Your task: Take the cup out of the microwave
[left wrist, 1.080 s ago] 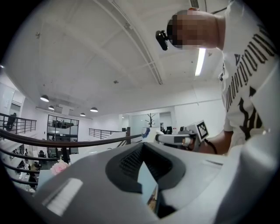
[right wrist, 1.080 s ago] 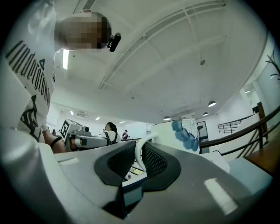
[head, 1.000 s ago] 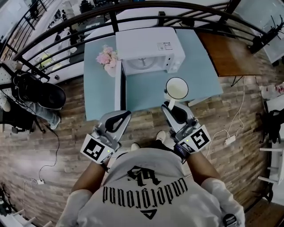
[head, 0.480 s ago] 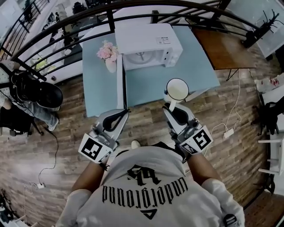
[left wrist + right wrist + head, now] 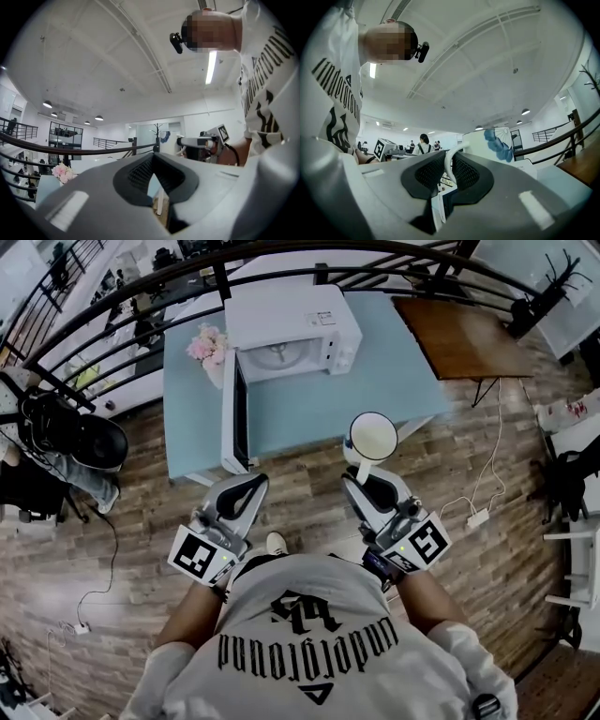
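Note:
A white cup [image 5: 372, 435] with a blue flower print [image 5: 497, 140] hangs in the air over the near edge of the light blue table [image 5: 309, 409]. My right gripper [image 5: 361, 470] is shut on its thin white handle [image 5: 449, 161]. The white microwave [image 5: 281, 324] stands at the back of the table, its door [image 5: 232, 413] swung wide open toward me. The turntable inside looks bare. My left gripper [image 5: 251, 482] floats just in front of the table beside the door's edge. Its jaws meet at the tips with nothing between them [image 5: 152, 159].
Pink flowers in a vase [image 5: 206, 348] stand left of the microwave. A brown table [image 5: 459, 334] adjoins at the right, a dark railing [image 5: 122, 306] curves behind. A black chair [image 5: 80, 437] and cables lie on the wooden floor at the left.
Both grippers and the cup have drawn back from the microwave toward the table's near edge. The cup stays gripped by its handle. The open door now shows more of its inner face.

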